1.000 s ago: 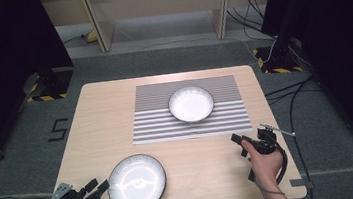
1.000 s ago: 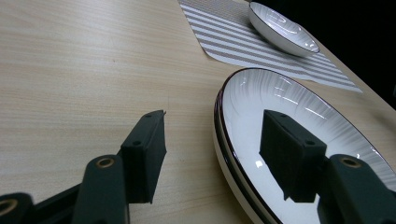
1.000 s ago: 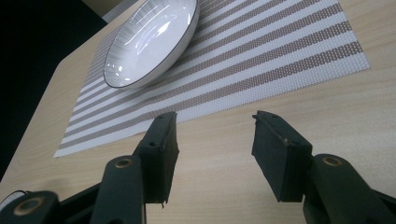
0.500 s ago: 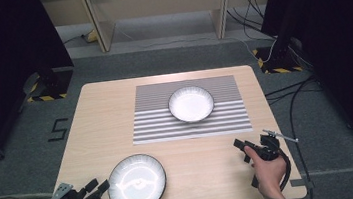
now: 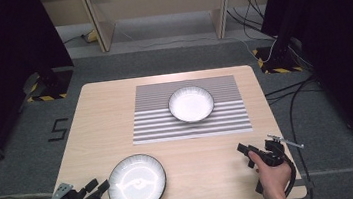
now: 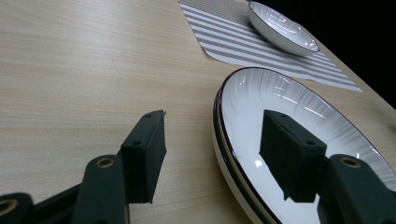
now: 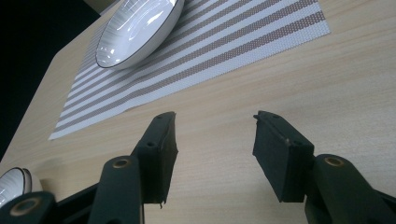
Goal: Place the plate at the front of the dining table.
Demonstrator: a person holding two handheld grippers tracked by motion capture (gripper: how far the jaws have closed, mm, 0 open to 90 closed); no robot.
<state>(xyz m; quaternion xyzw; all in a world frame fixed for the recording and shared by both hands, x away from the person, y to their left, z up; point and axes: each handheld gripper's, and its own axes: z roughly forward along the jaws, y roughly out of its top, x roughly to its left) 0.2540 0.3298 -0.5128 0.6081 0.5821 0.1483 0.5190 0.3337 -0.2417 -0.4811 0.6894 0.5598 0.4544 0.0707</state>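
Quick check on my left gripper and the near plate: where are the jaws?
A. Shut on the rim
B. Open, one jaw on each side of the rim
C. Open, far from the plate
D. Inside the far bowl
B: the left gripper is open, one jaw over the plate and one outside its rim.

light wood table (image 5: 116, 116), mat plus one plate direct on it
striped placemat (image 5: 157, 127) far centre, white bowl (image 5: 191, 103) on the mat; dark-rimmed plate (image 5: 136, 183) on bare wood near left edge.
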